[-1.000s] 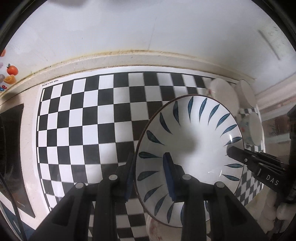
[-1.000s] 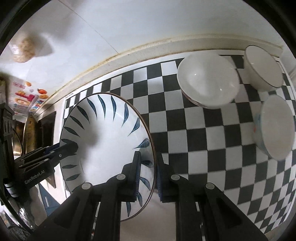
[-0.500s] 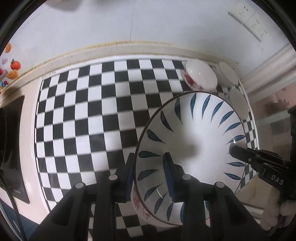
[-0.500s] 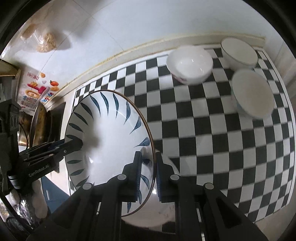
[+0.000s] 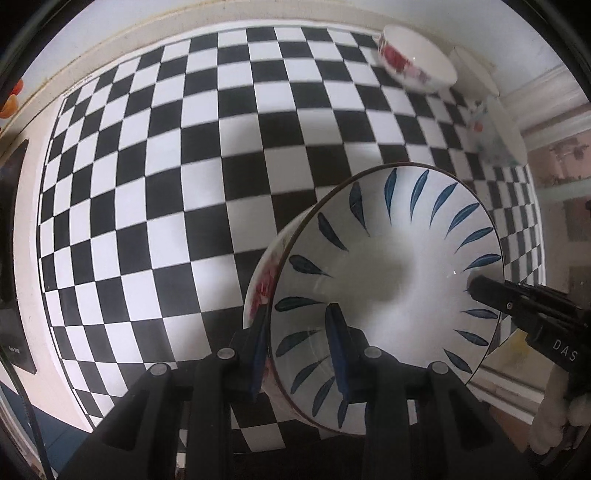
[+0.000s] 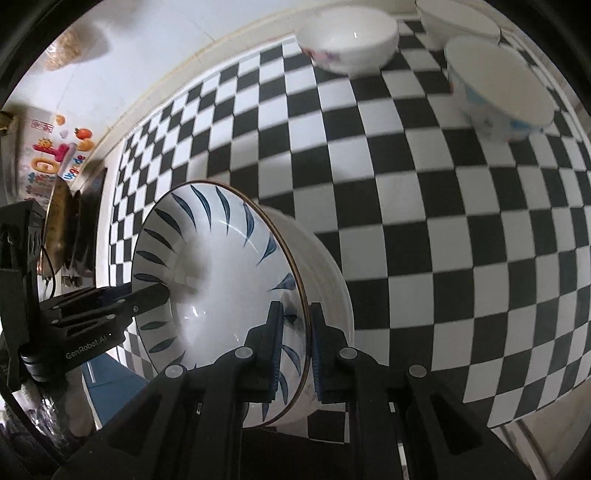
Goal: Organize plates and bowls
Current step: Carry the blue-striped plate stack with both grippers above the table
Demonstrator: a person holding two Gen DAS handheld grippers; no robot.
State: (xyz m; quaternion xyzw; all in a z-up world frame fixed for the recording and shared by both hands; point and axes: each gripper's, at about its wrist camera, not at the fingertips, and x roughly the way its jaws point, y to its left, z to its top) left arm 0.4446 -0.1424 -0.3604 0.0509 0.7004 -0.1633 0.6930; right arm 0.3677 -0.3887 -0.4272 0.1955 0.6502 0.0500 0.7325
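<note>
A white plate with blue leaf marks is held level between both grippers. My left gripper is shut on its near rim, one finger inside the plate, the other outside against a white bowl with red flowers right under the plate. My right gripper is shut on the opposite rim, and the same bowl shows white behind its outer finger. Each gripper appears in the other's view, the right and the left. I cannot tell whether the plate touches the bowl.
The black-and-white checkered mat covers the counter. Three more bowls stand at its far right corner: a floral one, a plain one and a blue-patterned one. A dark hob with a pan lies to the left.
Both grippers have carried the plate down and toward the mat's near edge. The three far bowls have receded, and the red-flowered bowl has come into view directly under the plate.
</note>
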